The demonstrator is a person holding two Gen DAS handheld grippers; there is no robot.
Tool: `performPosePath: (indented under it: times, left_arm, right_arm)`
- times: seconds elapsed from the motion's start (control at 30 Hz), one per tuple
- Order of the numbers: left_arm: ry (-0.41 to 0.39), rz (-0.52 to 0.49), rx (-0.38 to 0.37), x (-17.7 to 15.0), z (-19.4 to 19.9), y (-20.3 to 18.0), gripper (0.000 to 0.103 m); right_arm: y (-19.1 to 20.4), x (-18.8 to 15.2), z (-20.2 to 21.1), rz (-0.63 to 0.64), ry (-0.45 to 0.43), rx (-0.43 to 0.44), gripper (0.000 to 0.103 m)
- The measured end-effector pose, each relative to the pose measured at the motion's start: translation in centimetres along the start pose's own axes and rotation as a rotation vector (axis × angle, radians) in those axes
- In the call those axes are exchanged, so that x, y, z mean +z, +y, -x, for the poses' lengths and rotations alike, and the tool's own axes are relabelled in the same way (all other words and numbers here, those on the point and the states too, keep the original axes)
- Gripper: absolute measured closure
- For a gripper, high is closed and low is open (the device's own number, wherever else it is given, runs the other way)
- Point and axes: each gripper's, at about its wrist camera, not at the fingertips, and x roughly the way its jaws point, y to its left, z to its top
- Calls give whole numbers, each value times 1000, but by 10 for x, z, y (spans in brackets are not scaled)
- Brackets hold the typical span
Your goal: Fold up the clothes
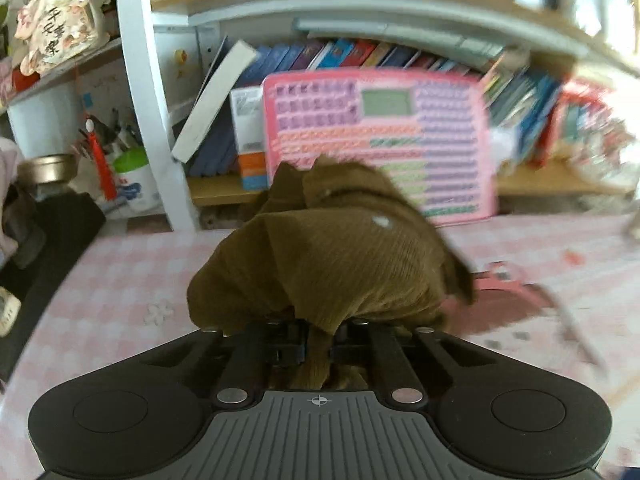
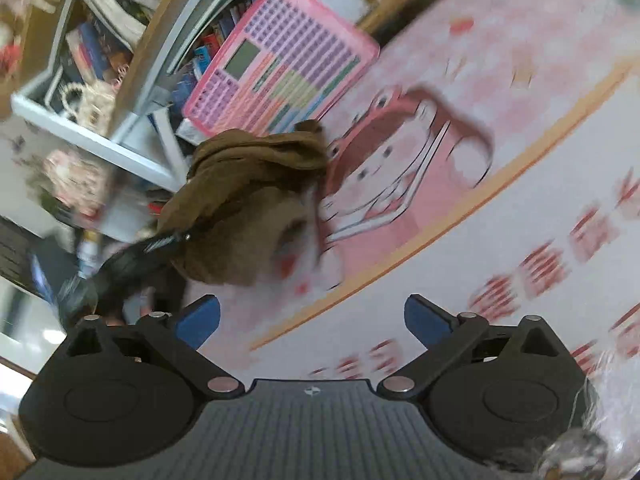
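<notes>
A bunched olive-brown ribbed knit garment (image 1: 320, 256) hung above the pink checked tablecloth (image 1: 120, 280), pinched in the closed jaws of the left gripper (image 1: 318, 350). The right gripper (image 2: 312, 320), its blue-padded fingers (image 2: 200, 318) spread wide and empty, sat at the garment's 6 o'clock. A pink toy keyboard tablet (image 1: 380, 140) leaned against the bookshelf (image 1: 360, 4) at 12 o'clock.

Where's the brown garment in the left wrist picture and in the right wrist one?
Left wrist: brown garment fills the centre, bunched just ahead of the left gripper, which is clamped on it.
Right wrist: left of centre, hanging above the table, beyond the open right gripper.
Shared landmark: pink keyboard toy behind the garment.
</notes>
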Motion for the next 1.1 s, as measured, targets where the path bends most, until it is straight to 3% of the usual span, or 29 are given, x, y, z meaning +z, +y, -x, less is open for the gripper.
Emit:
performPosePath:
  times: [0.2, 0.4, 0.67, 0.8, 0.93, 0.97, 1.0, 1.03, 1.07, 1.1]
  left_arm:
    - [-40, 135, -216, -4, 73, -5, 95]
    - [-1, 328, -323, -7, 81, -3, 95]
    - [25, 458, -314, -11, 74, 11, 95]
    - [28, 454, -295, -10, 74, 16, 95]
    - [48, 438, -296, -14, 77, 18, 95]
    - [53, 433, -297, -16, 78, 18, 95]
    - [60, 425, -295, -17, 78, 18, 95]
    - [69, 414, -291, -20, 79, 17, 95]
    - [78, 404, -289, -22, 79, 17, 95]
    - [89, 390, -285, -25, 78, 17, 95]
  right_arm:
    - [-17, -9, -19, -290, 71, 153, 12]
    - [-23, -26, -24, -490, 132, 292, 20]
    - [-21, -37, -17, -566, 196, 391, 23]
    - [-21, -44, -21, -606, 230, 399, 19]
    - [-19, -42, -28, -629, 192, 427, 20]
    - [-20, -41, -27, -633, 162, 430, 23]
    - [-21, -39, -26, -636, 133, 434, 34]
    - [-20, -35, -26, -621, 121, 419, 51]
    - [-19, -32, -25, -606, 109, 405, 61]
    - [-19, -28, -25, -591, 96, 390, 80]
